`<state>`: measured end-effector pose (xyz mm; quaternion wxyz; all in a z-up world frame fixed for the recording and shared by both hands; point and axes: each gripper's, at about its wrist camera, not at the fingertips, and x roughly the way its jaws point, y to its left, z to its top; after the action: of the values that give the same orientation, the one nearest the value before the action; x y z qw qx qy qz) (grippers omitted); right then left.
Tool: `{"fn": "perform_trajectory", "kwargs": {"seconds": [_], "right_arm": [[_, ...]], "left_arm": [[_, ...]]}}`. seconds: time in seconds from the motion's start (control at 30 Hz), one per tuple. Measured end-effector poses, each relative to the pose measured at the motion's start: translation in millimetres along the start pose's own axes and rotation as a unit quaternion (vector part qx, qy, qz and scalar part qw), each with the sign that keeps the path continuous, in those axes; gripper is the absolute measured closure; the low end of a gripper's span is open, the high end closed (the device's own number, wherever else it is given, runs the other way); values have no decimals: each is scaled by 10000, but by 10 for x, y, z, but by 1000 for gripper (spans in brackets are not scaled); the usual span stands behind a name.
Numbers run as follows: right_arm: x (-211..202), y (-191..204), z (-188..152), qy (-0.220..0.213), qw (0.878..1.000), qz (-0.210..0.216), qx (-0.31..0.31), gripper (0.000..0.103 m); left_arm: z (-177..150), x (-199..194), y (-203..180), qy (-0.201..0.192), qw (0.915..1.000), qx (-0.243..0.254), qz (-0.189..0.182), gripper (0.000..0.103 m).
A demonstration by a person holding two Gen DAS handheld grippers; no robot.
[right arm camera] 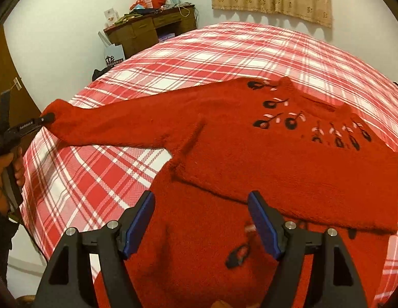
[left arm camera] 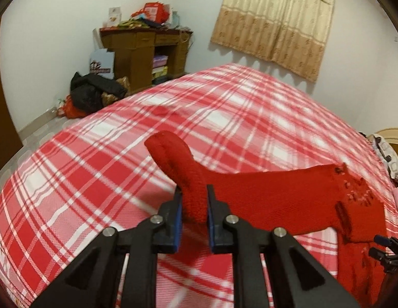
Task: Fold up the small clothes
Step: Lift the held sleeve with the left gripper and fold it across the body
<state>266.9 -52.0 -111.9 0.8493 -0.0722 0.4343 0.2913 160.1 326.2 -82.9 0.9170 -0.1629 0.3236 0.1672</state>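
sweater [right arm camera: 263, 159] sleeve cuff [left arm camera: 193, 195] pinched in left gripper [left arm camera: 194, 200] fingers [left arm camera: 177, 213], lifted at nine o'clock, right gripper [right arm camera: 201, 220] fingers [right arm camera: 139, 223] spread above red body at six o'clock, spread on plaid bed [right arm camera: 101, 169]

bed: red-white plaid sheet [left arm camera: 96, 179] | wooden desk [left arm camera: 145, 51], cluttered | beige curtain [left arm camera: 275, 20] | dark clothes pile [left arm camera: 93, 89] on floor

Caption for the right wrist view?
Right gripper open above red sweater; left gripper holds its sleeve cuff.
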Motion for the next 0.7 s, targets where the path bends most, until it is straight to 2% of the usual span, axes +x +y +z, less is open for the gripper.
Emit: {"fn": "perform_trajectory", "kwargs": {"seconds": [0.43,0.7], "right_arm": [[-555,-436,-262,-270,9987,-107,407,27],[-897,-717,-413,-533,9958,-164,724,27]], "left_arm": [[274,-251,-782,-342,9961,458,-669,88],[395,-400,-1273,-534,9905,726,-1043,88]]}}
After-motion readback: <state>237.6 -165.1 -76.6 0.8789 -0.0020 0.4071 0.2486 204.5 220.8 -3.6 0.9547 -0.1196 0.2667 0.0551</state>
